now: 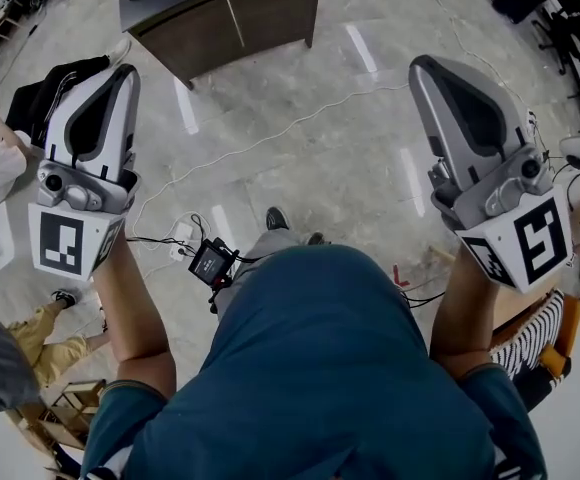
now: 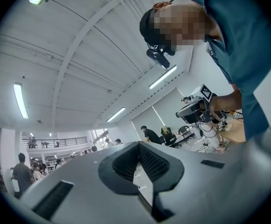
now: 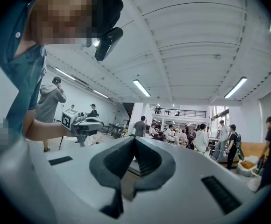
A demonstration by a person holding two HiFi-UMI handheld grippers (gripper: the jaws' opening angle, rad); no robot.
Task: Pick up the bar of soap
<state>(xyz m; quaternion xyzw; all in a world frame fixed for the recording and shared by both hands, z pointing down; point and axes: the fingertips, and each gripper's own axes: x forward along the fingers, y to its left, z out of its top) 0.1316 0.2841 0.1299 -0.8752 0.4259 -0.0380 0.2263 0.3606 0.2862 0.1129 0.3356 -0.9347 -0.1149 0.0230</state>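
No bar of soap shows in any view. In the head view I hold both grippers up in front of my body, over a shiny stone floor. The left gripper [image 1: 122, 72] is shut, its jaws meeting at the tip with nothing between them [image 2: 138, 144]. The right gripper [image 1: 422, 66] is also shut and empty [image 3: 134, 139]. Each gripper view looks level across a big hall and catches the other gripper out to the side: the right gripper [image 2: 196, 107] from the left one, and the left gripper [image 3: 79, 120] from the right one.
A dark cabinet [image 1: 232, 16] stands ahead on the floor. White cables and a power strip [image 1: 184, 236] lie near my feet. A small wooden stool [image 1: 70, 404] is at lower left. Several people [image 3: 198, 139] stand in the hall behind.
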